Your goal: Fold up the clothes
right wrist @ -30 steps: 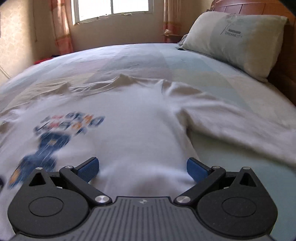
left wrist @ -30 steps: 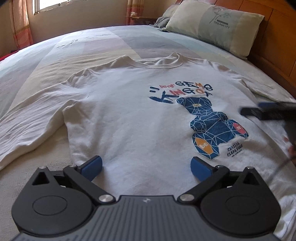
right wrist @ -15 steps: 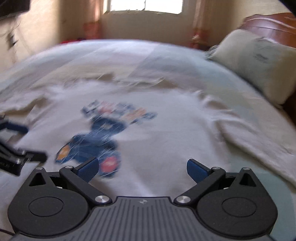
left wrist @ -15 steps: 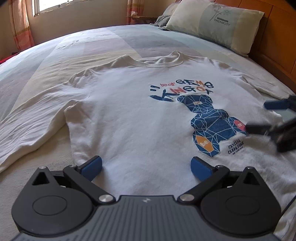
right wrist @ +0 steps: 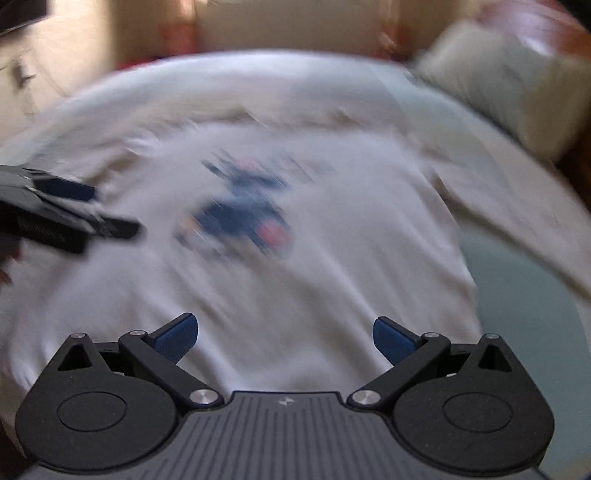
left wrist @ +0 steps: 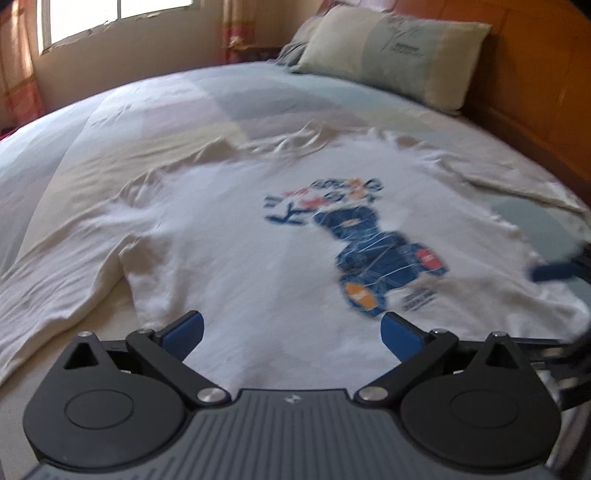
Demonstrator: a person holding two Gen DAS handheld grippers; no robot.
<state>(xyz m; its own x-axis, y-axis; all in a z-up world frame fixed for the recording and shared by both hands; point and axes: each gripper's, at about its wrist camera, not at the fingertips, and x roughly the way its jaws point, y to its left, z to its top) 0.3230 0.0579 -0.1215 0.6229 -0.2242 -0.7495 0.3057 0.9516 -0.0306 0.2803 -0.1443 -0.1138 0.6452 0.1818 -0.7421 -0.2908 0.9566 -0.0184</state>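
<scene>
Room: a bedroom; a window [left wrist: 110, 22] at 11 o'clock in the left wrist view and a wooden headboard [left wrist: 535, 74] at 2 o'clock.
Bed: the bed [left wrist: 147, 122] fills both views, its pale patchwork cover bare beyond the garment.
Pillow: a cream pillow [left wrist: 399, 55] lies against the headboard at 1 o'clock.
Shirt: the white long-sleeved shirt [left wrist: 240, 258] lies flat and face up on the bed, collar towards 12 o'clock, hem nearest the cameras, and shows no fold. One sleeve [left wrist: 55, 280] runs out to 8 o'clock; the other sleeve [left wrist: 498, 181] runs to 3 o'clock.
Print: a blue bear print [left wrist: 376, 254] sits right of centre on the chest.
Left gripper: the left gripper [left wrist: 291, 328] hovers over the hem, jaws wide apart, holding nothing.
Right gripper: the right gripper [right wrist: 285, 334] is likewise wide apart and empty, over the hem; its view is heavily blurred.
Stage: spread like this, the shirt fits either the smoothing before a fold or a garment just laid out again, so I would not name a move.
Doing it well: for any fold, I judge it best to pinch both layers at a seam or the hem, lift both sides evenly, and keep the cloth taut so the wrinkles near the collar do not get trapped.
</scene>
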